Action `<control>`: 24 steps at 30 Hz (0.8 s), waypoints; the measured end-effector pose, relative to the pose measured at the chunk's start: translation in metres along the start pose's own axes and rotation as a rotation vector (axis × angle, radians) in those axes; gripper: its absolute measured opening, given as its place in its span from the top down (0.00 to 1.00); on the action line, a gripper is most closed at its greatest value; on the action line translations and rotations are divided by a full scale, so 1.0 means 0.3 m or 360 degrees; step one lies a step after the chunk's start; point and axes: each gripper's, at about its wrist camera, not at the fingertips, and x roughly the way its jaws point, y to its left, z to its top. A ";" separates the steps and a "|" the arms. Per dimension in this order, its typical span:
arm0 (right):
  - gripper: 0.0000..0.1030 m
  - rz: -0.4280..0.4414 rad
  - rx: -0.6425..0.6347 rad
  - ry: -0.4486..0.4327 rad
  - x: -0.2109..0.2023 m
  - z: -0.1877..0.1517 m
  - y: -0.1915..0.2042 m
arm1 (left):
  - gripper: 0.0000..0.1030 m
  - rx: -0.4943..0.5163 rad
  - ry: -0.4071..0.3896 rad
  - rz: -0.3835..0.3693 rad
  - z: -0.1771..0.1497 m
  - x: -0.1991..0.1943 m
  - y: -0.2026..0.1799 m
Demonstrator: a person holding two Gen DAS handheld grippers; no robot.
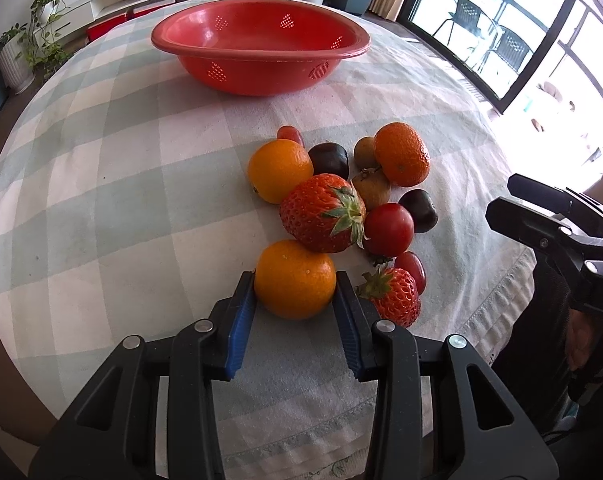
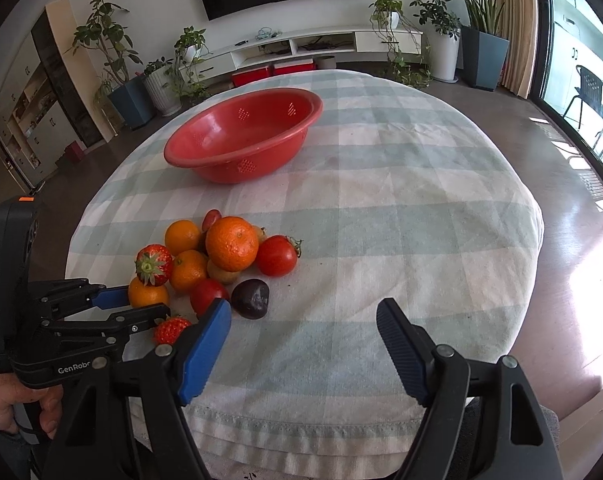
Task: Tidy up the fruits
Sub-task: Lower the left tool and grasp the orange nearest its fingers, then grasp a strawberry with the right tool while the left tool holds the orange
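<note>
A pile of fruit lies on the checked tablecloth: oranges, strawberries, tomatoes, dark plums, small brown fruits. My left gripper (image 1: 295, 280) is shut on the nearest orange (image 1: 295, 278), both blue pads against its sides, at the cloth; the same orange shows in the right wrist view (image 2: 147, 292). A large strawberry (image 1: 321, 214) sits just behind it, a smaller strawberry (image 1: 393, 298) to its right. The red colander bowl (image 1: 261, 46) stands empty at the far side, also in the right wrist view (image 2: 241, 140). My right gripper (image 2: 303, 320) is open and empty over bare cloth, right of the pile.
A tangerine (image 2: 231, 244), a tomato (image 2: 276, 256) and a dark plum (image 2: 251, 298) lie at the pile's right side. The table's near edge (image 2: 301, 420) lies below the grippers. Plants, a TV cabinet and glass doors surround the table.
</note>
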 end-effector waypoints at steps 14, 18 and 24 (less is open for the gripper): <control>0.36 0.0167 -0.0323 0.0077 0.042 -0.065 0.226 | 0.65 -0.0174 -0.0080 -0.0020 -0.096 -0.077 0.123; 0.43 0.0145 -0.0363 0.0115 0.072 -0.072 0.253 | 0.65 -0.0192 -0.0111 -0.0038 -0.112 -0.085 0.137; 0.49 0.0133 -0.0426 0.0142 0.094 -0.081 0.287 | 0.65 -0.0216 -0.0152 -0.0052 -0.137 -0.098 0.156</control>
